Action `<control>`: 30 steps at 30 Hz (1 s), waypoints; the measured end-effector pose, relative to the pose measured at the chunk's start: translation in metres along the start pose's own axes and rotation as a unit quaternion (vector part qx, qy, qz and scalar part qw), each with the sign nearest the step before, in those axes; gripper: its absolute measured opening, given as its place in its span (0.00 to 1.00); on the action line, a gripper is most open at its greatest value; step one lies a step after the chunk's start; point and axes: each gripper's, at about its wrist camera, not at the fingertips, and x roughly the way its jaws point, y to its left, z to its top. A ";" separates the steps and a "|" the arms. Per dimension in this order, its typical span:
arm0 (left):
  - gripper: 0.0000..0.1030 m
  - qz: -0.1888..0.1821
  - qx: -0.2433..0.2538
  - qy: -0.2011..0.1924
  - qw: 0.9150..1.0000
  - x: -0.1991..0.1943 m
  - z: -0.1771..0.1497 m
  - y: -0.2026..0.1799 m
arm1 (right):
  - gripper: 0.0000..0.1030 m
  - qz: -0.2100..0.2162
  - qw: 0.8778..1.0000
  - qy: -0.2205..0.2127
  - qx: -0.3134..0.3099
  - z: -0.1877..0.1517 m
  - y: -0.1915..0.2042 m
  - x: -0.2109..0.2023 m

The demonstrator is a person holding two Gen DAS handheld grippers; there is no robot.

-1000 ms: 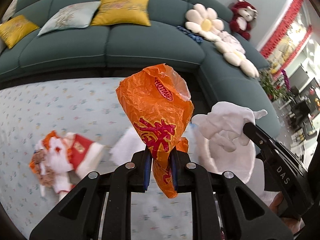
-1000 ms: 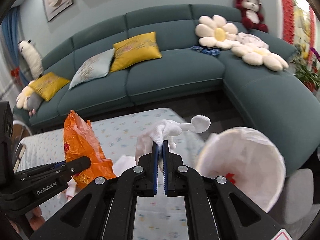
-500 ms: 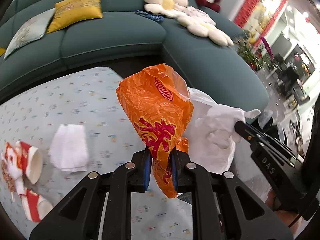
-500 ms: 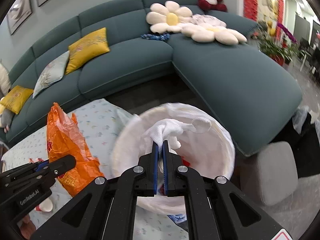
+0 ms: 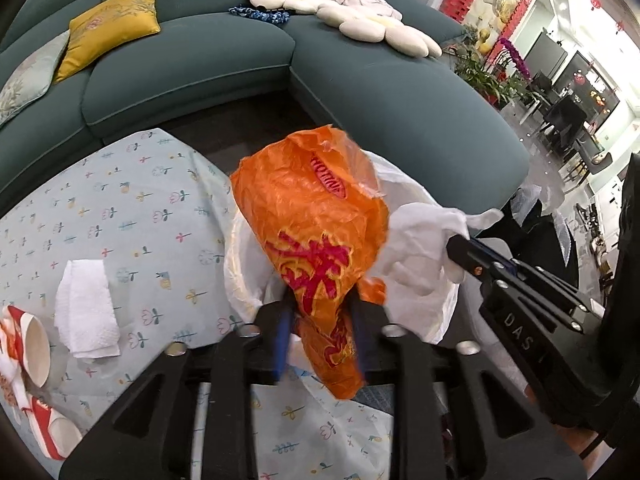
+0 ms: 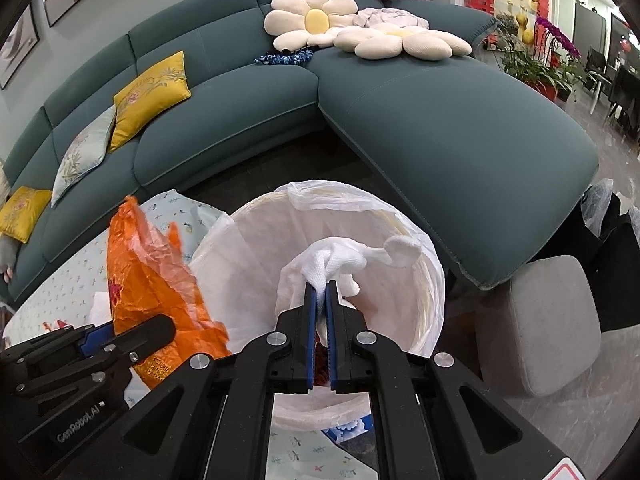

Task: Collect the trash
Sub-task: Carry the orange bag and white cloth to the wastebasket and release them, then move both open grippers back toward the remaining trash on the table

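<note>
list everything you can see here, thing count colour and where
orange bag: 1, orange with red print, in left gripper
tissue wad: 1, white, in right gripper over bin
bin: 1, white liner, beside table
flat tissue: 1, white, on table
paper cups: at least 2, red and white, table's left edge
table: 1, pale blue floral cloth
sofa: 1, teal
flower cushions: 2, cream and yellow, on sofa
left gripper: 1, black
right gripper: 1, black
</note>
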 end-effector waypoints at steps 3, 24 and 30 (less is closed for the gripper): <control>0.54 0.002 -0.001 -0.012 1.000 -0.003 0.000 0.001 | 0.11 -0.006 1.000 -0.007 -0.002 0.002 0.004 -0.001; 0.62 0.089 -0.058 -0.045 0.993 -0.076 -0.011 0.087 | 0.36 0.038 0.996 -0.028 -0.082 -0.004 0.098 -0.036; 0.62 0.141 -0.100 -0.039 0.984 -0.093 -0.019 0.139 | 0.36 0.066 0.992 -0.013 -0.109 -0.010 0.146 -0.037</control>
